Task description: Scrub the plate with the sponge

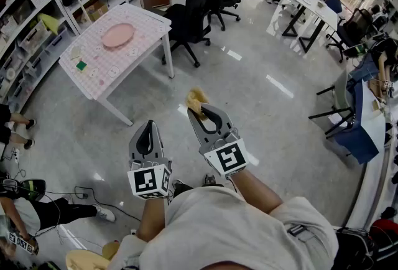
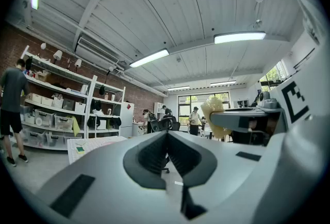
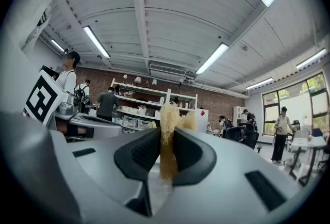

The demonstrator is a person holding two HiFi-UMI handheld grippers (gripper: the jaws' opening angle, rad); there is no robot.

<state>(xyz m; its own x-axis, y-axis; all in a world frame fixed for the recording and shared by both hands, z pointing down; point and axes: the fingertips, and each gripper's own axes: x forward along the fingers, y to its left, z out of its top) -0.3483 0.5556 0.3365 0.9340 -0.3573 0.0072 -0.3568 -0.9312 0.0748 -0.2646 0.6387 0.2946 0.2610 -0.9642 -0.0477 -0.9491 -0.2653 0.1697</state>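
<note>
Yellow sponge [image 1: 196, 99]: head view, pinched in R claw [image 1: 199, 108], held over floor in front of person, not at plate yet.
Pink plate [image 1: 118, 35]: head view, flat on checked table [image 1: 149, 45], upper-left of pic, well apart from both claws.
L claw [image 1: 148, 125]: head view, just beside R claw, nothing sticking out.
L gripper view: jaws closed tip to tip, nothing btwn. Sponge shows off to one side in the other claw, table far behind.
R gripper view: jaws clamped on sponge mid-body, fuzzy top pokes above tips, lower bit hangs below.
Handling (judgement): sponge looks light, soft, squashes under grip, unlikely to slip. Keep hold mid-body so the free end meets the plate. Plate prob. stiff, smooth, may slide on the cloth when scrubbed, so L claw likely needs the rim to steady it.
Stage: approach, scrub not begun.
</note>
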